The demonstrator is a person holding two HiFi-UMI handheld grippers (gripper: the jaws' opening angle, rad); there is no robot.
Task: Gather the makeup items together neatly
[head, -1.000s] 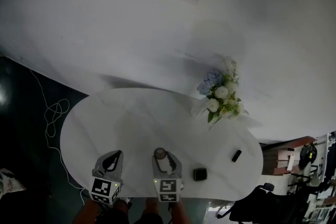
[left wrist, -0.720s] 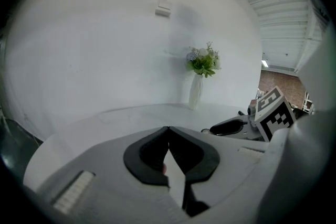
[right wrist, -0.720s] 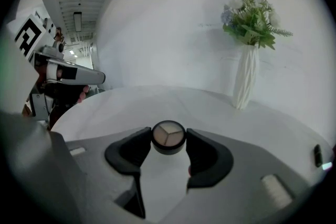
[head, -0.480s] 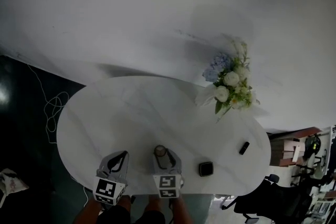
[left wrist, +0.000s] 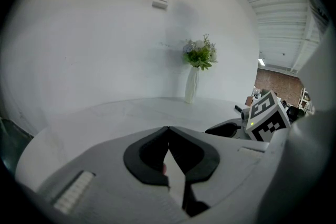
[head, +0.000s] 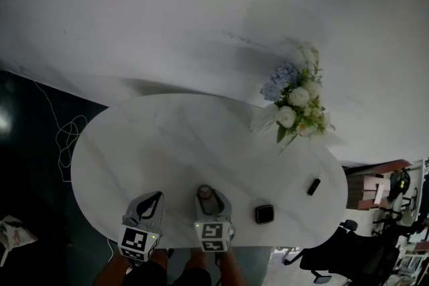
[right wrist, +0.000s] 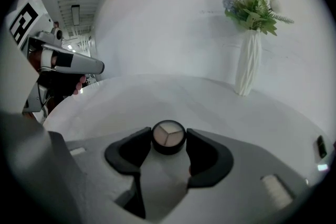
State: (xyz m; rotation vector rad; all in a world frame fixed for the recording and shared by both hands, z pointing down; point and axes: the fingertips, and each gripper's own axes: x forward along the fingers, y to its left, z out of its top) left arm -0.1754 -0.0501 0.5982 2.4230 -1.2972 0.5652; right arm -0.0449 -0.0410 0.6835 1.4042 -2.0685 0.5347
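Black round compact [right wrist: 168, 137] is pinched between the right gripper's [head: 206, 199] fingers, at the near desk [head: 167, 144] edge. Left gripper's [left wrist: 168, 129] fingers are pressed together, empty. Square case [head: 264, 214] and small tube [head: 313, 186] lie apart to the right, so gathering looks barely begun.

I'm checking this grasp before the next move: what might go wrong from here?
The right tongs pinch the round compact only at their tips, so it may slip or twist out. It is held near the front edge of the table, so a dropped compact might roll off.
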